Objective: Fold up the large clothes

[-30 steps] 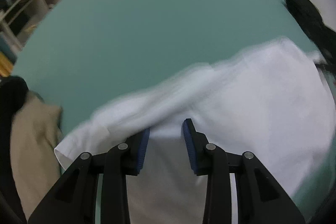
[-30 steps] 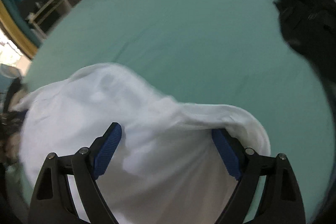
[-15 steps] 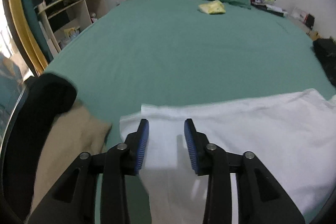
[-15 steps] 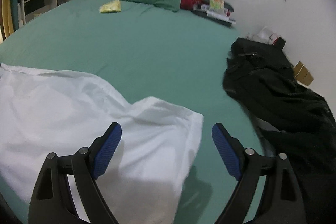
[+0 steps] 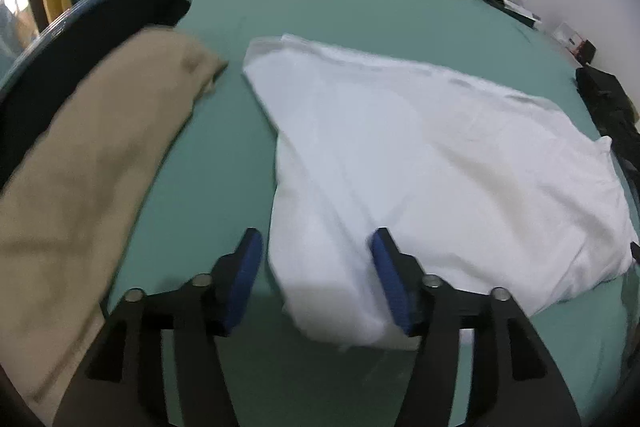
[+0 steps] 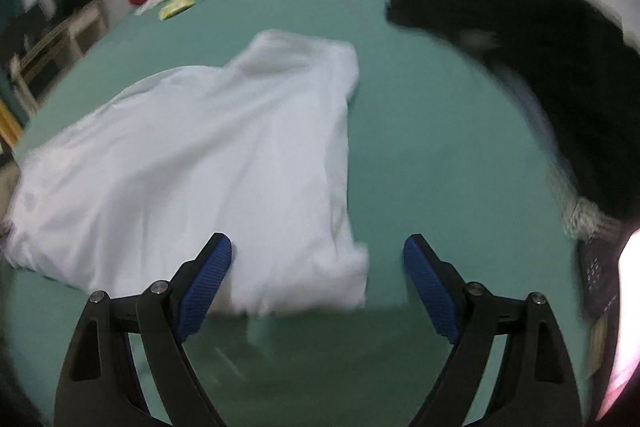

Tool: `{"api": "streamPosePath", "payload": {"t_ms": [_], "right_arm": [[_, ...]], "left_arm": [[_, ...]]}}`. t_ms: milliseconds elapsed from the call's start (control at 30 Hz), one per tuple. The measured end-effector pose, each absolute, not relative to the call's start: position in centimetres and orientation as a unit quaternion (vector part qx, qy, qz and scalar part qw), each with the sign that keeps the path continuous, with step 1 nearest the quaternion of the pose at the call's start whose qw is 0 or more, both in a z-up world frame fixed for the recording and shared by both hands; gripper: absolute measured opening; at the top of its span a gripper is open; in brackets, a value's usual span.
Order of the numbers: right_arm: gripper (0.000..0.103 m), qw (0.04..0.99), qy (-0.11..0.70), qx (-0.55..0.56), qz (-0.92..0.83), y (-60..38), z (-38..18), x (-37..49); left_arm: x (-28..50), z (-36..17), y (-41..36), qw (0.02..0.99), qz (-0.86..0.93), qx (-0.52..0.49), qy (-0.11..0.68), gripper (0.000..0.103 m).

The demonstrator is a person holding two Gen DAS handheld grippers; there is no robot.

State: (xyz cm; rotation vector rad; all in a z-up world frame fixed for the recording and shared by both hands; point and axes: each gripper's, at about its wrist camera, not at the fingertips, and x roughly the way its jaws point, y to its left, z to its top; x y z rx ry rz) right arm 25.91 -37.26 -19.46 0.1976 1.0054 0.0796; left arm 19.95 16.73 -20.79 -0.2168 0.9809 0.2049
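Left hand-held gripper point(image 5: 316, 277) is opening above the near corner of the rumpled white cloth garment point(image 5: 420, 163); right hand-held gripper point(image 6: 318, 277) stands apart, gripping nothing, over it on the green bed point(image 6: 440, 147).

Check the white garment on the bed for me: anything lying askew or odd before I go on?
Yes. The white garment lies skewed on the green bed, not squared up: its edges run at a slant and its near corner is bunched between the left claw fingers, whose jaws are opening. Nothing looks spilled or damaged.

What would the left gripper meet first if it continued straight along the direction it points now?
Probably the near edge of the white garment, which lies between the opening jaws of the left gripper; depth is unclear.
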Motion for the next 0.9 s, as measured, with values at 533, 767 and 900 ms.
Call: {"api": "streamPosePath", "payload": {"t_ms": [533, 767, 900], "right_arm": [[0.014, 0.864, 0.461, 0.178, 0.09, -36.2, -20.4, 25.3], [0.01, 0.861, 0.46, 0.189, 0.101, -36.8, -19.2, 24.7], [0.009, 0.868, 0.457, 0.167, 0.099, -36.9, -17.3, 23.3]], "left_arm": [[19.1, -21.1, 16.4, 0.875, 0.104, -0.084, 0.465, 0.068], [18.3, -20.2, 16.6, 0.867, 0.08, -0.084, 0.486, 0.014], [16.8, -19.0, 17.0, 0.867, 0.078, -0.095, 0.484, 0.01]]}}
